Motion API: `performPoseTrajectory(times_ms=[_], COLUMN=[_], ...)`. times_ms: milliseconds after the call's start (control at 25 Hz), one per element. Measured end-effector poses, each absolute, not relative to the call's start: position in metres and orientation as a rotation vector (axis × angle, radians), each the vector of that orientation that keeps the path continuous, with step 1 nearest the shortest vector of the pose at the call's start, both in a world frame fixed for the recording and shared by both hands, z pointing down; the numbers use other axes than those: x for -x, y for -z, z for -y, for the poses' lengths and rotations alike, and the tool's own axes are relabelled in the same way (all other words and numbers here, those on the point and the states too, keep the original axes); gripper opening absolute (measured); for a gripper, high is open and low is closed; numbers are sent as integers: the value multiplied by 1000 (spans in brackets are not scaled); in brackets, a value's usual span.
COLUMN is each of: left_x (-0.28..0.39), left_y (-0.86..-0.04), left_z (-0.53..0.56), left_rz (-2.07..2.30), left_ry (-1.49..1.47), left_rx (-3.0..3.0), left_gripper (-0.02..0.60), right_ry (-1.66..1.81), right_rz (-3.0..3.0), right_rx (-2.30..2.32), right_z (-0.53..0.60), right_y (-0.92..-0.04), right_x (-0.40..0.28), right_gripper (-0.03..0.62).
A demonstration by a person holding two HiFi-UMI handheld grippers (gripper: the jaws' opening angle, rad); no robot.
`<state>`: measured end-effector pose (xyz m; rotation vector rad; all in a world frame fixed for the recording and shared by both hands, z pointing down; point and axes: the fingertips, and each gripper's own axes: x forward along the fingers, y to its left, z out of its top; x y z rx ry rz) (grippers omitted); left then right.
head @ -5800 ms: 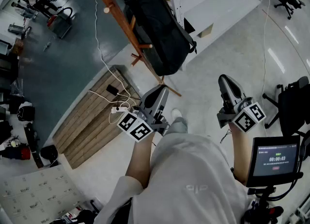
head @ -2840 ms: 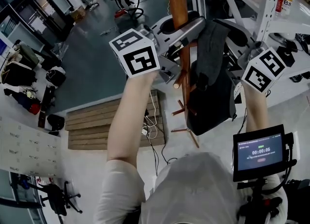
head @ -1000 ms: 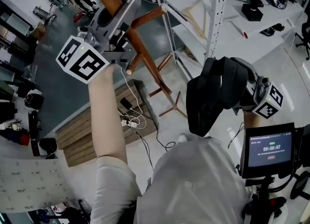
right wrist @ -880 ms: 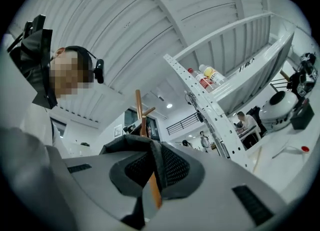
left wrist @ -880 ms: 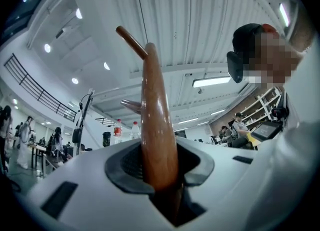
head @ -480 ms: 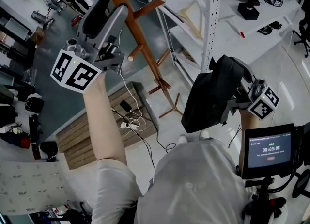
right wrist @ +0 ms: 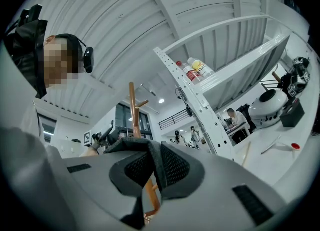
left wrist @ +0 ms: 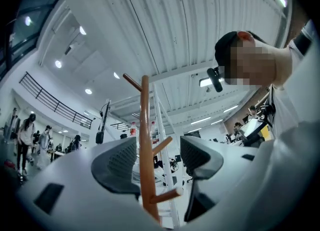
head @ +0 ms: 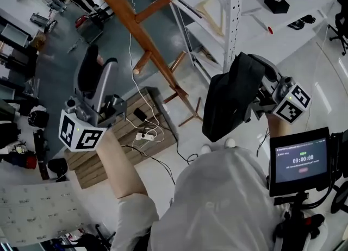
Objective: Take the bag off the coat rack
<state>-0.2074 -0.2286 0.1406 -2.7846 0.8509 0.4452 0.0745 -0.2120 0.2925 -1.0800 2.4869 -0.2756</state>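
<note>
**Bag's off the rack, dangling by its strap**

The black fabric backpack (head: 231, 100) is hanging from the right hand-held gripper (right wrist: 154, 170), whose jaws are pinching its dark strap (right wrist: 135, 145), well clear of the brown wooden coat rack (head: 125, 11). The left hand-held gripper (head: 98, 70) is opening up, with nothing between its jaws. The bag looks soft, floppy and probably a bit hefty, so I'm guessing the strap's the spot to hold.
</note>
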Motion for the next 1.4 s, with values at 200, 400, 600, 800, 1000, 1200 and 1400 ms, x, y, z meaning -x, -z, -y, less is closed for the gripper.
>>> performPoseTrajectory(times_ms=[200, 400, 600, 800, 1000, 1200, 1400], left_x=[214, 189, 152, 94, 26, -31, -81], left_y=[-211, -285, -329, -354, -376, -382, -385], left_z=[199, 190, 190, 198, 183, 159, 135], left_rz=[-979, -1009, -936, -713, -413, -154, 88], left_ry=[-503, -467, -406, -337, -320, -279, -298], left_rx=[2784, 2919, 3050, 3162, 3281, 3336, 3410], left_gripper=[265, 264, 264, 264, 264, 264, 264], right_ry=[280, 301, 342, 351, 330, 318, 302], right_rz=[-2468, -2431, -2359, -2276, -2174, -2104, -1982], right_rx=[1110, 1169, 1294, 1430, 1588, 1710, 1853], right_z=[216, 214, 207, 190, 149, 107, 57], right_y=[-292, -298, -315, -335, -357, -366, -374], right_x=[-77, -89, -113, -146, -184, -212, -248], right_gripper=[37, 37, 37, 37, 37, 37, 37])
